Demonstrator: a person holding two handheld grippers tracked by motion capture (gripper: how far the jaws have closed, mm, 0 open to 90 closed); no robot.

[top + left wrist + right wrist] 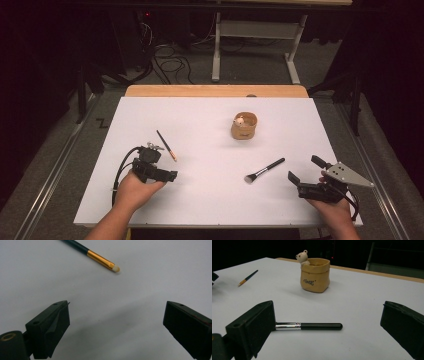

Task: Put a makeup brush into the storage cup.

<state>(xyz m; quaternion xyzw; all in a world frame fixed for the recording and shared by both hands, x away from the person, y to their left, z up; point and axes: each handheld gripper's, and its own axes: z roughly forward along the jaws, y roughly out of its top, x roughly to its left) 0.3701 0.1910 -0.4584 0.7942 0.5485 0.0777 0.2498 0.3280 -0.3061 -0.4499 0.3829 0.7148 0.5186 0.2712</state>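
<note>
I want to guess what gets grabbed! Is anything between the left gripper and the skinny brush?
No. In the left gripper view, bare white table lies between the open left gripper and the skinny brush.

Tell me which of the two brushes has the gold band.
The thin brush by the left gripper: dark handle, gold band, small pale tip. The other brush, near the right gripper, has a silver band and a fluffy head.

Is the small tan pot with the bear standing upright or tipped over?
Upright: the tan pot rests on its base on the table, its opening facing up.
</note>
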